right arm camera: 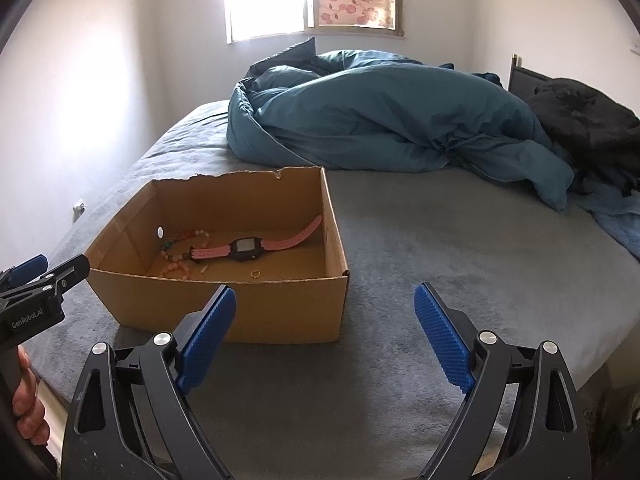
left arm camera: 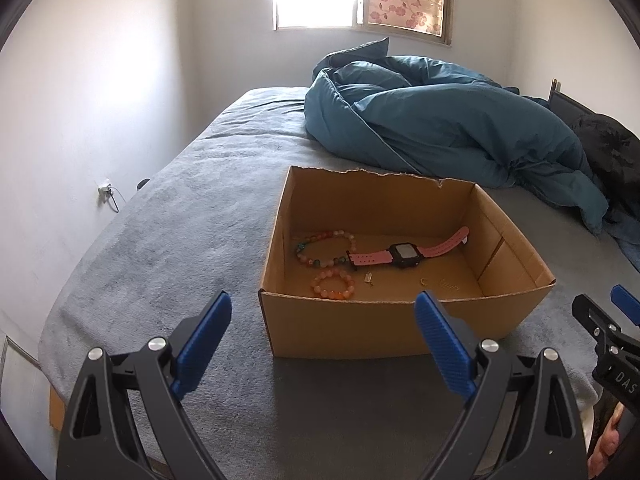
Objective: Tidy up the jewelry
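Observation:
An open cardboard box [left arm camera: 384, 326] stands on the grey bed; it also shows in the right wrist view [right arm camera: 280, 308]. Inside lie a pink-strapped watch [left arm camera: 404, 256], a multicoloured bead bracelet [left arm camera: 320, 238], an orange bead bracelet [left arm camera: 334, 285], a small gold ring [right arm camera: 255, 274] and small metal pieces [left arm camera: 368, 279]. My left gripper [left arm camera: 324, 340] is open and empty, just in front of the box's near wall. My right gripper [right arm camera: 324, 336] is open and empty, in front of the box's near right corner.
A crumpled teal duvet [left arm camera: 432, 120] lies behind the box, with dark clothing [right arm camera: 588, 112] at the far right. A white wall and a wall socket [left arm camera: 105, 189] are on the left. The grey bedspread [right arm camera: 460, 240] stretches right of the box.

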Available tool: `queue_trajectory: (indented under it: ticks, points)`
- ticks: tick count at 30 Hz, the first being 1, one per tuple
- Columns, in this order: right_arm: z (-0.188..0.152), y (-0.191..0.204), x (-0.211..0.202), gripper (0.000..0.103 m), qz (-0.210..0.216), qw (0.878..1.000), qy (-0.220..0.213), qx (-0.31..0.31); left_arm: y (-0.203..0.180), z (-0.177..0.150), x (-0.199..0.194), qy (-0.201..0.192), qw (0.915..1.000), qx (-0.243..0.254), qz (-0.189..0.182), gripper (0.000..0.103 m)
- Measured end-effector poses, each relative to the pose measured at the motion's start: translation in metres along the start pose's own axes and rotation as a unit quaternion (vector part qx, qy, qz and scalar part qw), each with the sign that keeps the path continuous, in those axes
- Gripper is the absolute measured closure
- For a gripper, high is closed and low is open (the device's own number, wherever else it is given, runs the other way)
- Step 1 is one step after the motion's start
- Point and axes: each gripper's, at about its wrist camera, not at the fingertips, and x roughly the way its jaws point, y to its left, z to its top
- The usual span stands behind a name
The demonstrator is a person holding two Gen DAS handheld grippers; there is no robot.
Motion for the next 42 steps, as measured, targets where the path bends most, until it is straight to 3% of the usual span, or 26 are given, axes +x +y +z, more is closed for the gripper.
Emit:
queue_trajectory:
  ticks: [27,38,42]
  points:
    - [0.000,-0.007,0.002,0.016,-0.002,1.000,0.004,0.003,0.022,-0.004,0.000,-0.003,0.9993,-0.013,0.035,0.012]
    - [0.016,-0.014,-0.013,0.016,0.021,0.999,0.032,0.017,0.027,0.000,-0.014,0.032,0.9994,-0.011,0.004,0.012]
    - [0.029,-0.016,-0.023,0.012,0.023,0.999,0.032,0.016,0.031,0.005,-0.026,0.021,0.9997,-0.006,0.003,0.006]
